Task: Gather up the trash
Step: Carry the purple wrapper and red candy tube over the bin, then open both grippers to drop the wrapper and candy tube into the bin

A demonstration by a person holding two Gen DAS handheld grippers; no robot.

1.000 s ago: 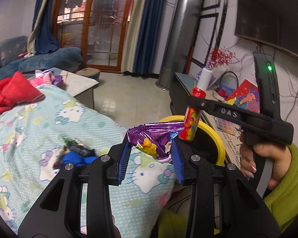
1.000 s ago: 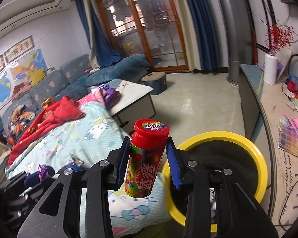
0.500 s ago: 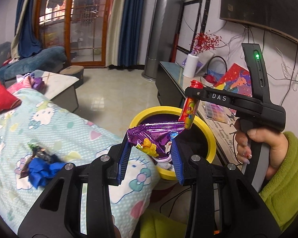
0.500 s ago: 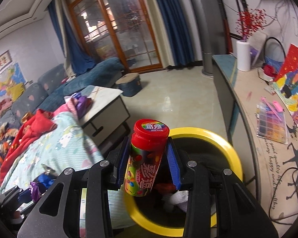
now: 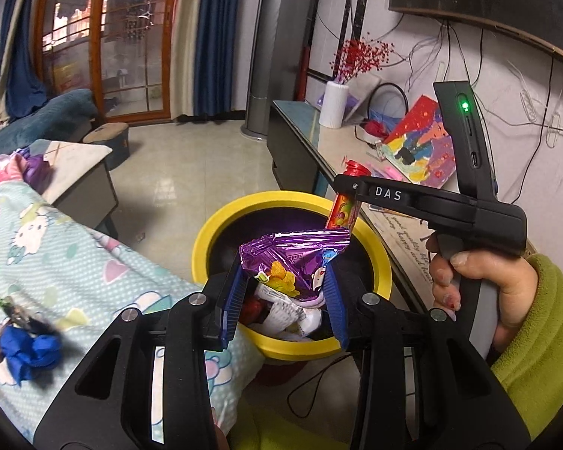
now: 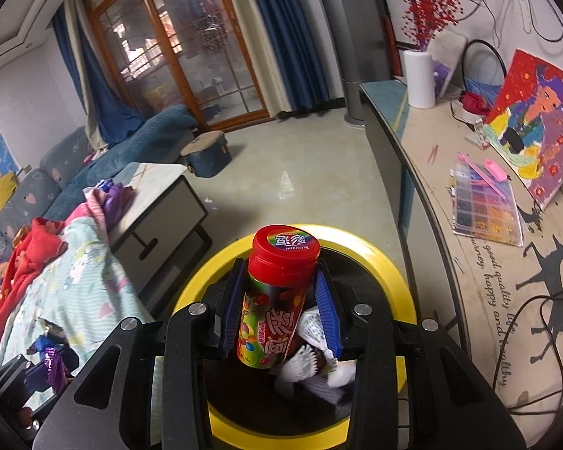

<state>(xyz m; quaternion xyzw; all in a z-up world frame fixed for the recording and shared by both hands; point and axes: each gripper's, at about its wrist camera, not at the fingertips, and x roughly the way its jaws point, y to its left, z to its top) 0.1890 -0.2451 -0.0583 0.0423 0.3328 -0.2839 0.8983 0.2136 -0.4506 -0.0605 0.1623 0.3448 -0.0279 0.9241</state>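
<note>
While a crumpled purple snack bag (image 5: 292, 258) sits pinched between the blue pads of the left gripper (image 5: 281, 300), it hangs over the open mouth of the yellow-rimmed bin (image 5: 221, 232), which already holds white paper scraps (image 6: 311, 371). The right gripper (image 6: 277, 311) is clamped on a red-capped candy tube (image 6: 274, 303), upright above the same bin. A hand (image 5: 480, 292) in a green sleeve (image 5: 536, 337) grips the right tool's handle, which tilts downward. More wrappers (image 5: 26, 341) lie on the patterned blanket (image 5: 75, 255) beside the bin.
</note>
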